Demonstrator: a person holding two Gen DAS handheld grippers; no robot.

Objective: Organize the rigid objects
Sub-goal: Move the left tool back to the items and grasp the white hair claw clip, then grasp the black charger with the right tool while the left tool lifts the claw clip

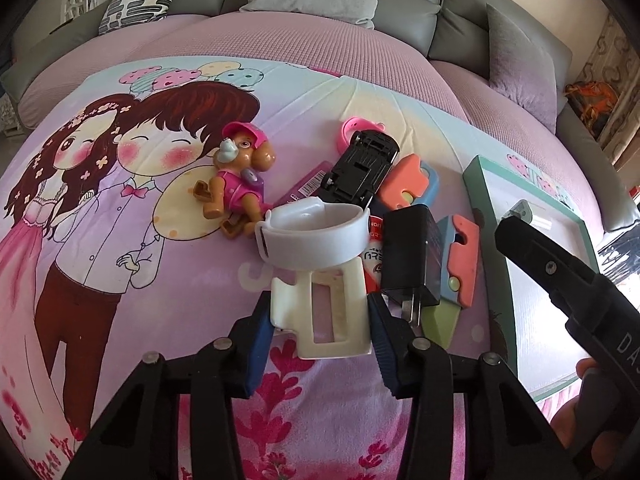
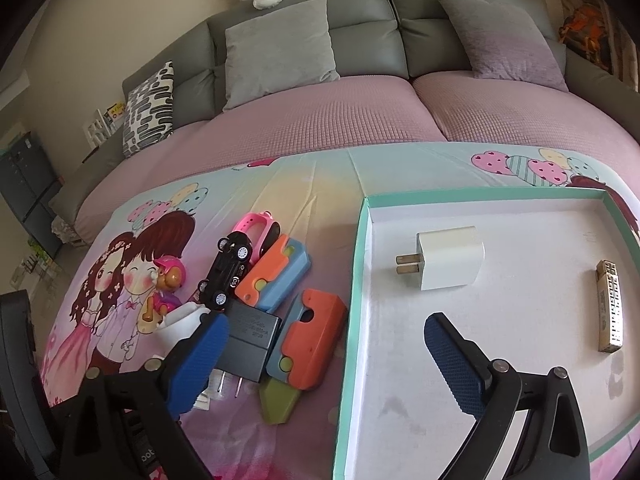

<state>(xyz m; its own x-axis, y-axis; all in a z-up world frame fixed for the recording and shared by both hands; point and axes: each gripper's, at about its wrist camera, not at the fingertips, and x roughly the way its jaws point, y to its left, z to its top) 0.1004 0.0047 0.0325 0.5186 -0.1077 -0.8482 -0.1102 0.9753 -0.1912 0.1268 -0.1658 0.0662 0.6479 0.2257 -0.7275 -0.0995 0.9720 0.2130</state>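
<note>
Left wrist view: my left tool point(image 1: 320, 320) pinches the cream hair clip point(image 1: 320, 312) at the pile's near edge, beside the black charger point(image 1: 412, 256); I should lift straight up so the white band point(image 1: 316, 236) isn't dragged. Right wrist view: right tool point(image 2: 324, 360) spread, empty, above the teal-rimmed box point(image 2: 356, 280) holding a white plug point(image 2: 448, 258). Cartoon-print sheet point(image 2: 320, 188) covers the surface; grey sofa point(image 2: 360, 40) behind.

Readable markings, both wrist views
"DA" on the right gripper point(image 1: 624, 340) body; "CS" roundel on the black toy car point(image 2: 230, 276); charger point(image 2: 250, 336) print illegible.
</note>
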